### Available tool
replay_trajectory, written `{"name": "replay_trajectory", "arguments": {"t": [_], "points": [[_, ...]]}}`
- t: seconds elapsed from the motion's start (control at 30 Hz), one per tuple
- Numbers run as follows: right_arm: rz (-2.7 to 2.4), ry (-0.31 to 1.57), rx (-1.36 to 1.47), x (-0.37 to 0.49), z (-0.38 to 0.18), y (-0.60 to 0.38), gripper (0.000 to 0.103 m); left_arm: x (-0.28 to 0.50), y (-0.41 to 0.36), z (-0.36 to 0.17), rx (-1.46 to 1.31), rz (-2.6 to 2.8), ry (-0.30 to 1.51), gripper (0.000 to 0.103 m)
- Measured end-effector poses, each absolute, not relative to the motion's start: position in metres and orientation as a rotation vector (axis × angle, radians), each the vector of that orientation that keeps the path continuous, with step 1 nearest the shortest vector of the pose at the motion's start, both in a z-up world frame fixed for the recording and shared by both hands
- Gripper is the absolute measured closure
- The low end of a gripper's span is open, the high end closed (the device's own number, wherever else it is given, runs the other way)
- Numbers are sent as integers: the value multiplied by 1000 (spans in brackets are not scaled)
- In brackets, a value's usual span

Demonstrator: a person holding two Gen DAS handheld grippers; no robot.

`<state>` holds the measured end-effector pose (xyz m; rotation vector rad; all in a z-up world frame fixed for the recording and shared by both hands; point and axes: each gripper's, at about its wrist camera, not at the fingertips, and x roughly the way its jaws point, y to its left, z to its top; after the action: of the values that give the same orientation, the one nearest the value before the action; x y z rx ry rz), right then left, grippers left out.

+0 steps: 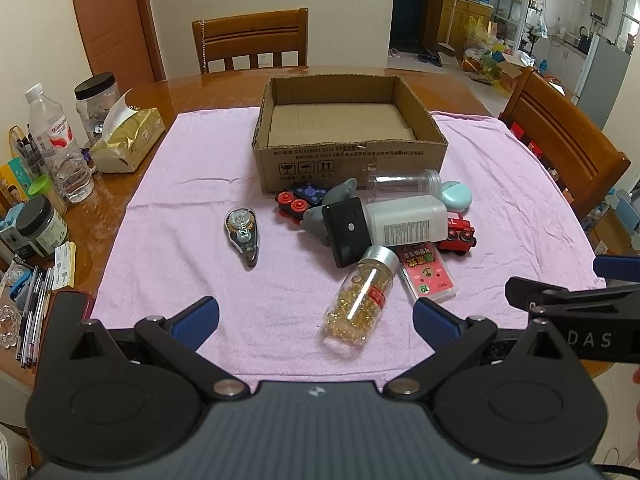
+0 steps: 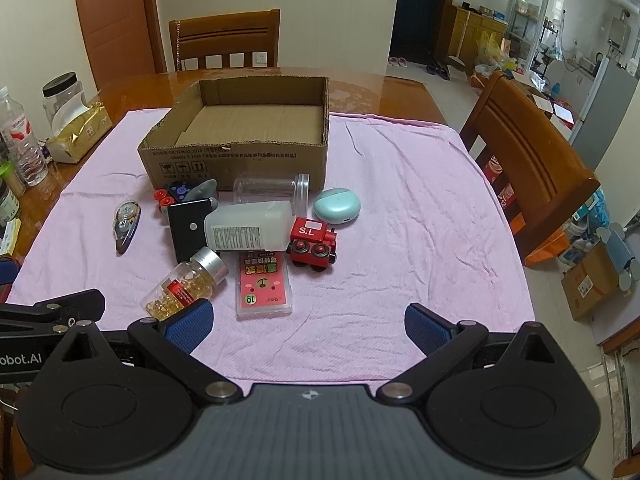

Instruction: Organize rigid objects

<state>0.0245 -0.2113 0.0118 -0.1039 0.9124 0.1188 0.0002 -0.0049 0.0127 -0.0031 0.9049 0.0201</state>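
Note:
An empty cardboard box (image 1: 352, 120) (image 2: 240, 128) stands at the back of a pink towel (image 1: 200, 240) (image 2: 400, 220). In front of it lies a pile: a capsule bottle (image 1: 362, 296) (image 2: 182, 286), a white bottle (image 1: 406, 220) (image 2: 248, 226), a black power bank (image 1: 346, 232) (image 2: 188, 228), a pink card case (image 1: 428, 276) (image 2: 264, 284), a red toy train (image 1: 460, 234) (image 2: 314, 244), a clear jar (image 1: 400, 184) (image 2: 272, 188), and a teal earbud case (image 1: 456, 196) (image 2: 336, 206). A correction tape (image 1: 242, 236) (image 2: 126, 224) lies apart to the left. My left gripper (image 1: 316, 320) and right gripper (image 2: 308, 324) hover open at the near edge.
A water bottle (image 1: 56, 144), jars, a tissue box (image 1: 128, 140) and pens (image 1: 32, 320) crowd the table's left side. Wooden chairs stand behind (image 1: 250, 40) and to the right (image 2: 528, 160). A blue-and-red toy car (image 1: 300, 200) and a grey toy sit in the pile.

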Motion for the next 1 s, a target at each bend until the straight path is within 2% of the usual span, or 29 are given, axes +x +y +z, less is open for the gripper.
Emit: {"name": "replay_trajectory", "arguments": {"t": [1.0], "points": [[147,889,-110,25,21,-223,0,-6,-21,22,18,33,892,1]]}}
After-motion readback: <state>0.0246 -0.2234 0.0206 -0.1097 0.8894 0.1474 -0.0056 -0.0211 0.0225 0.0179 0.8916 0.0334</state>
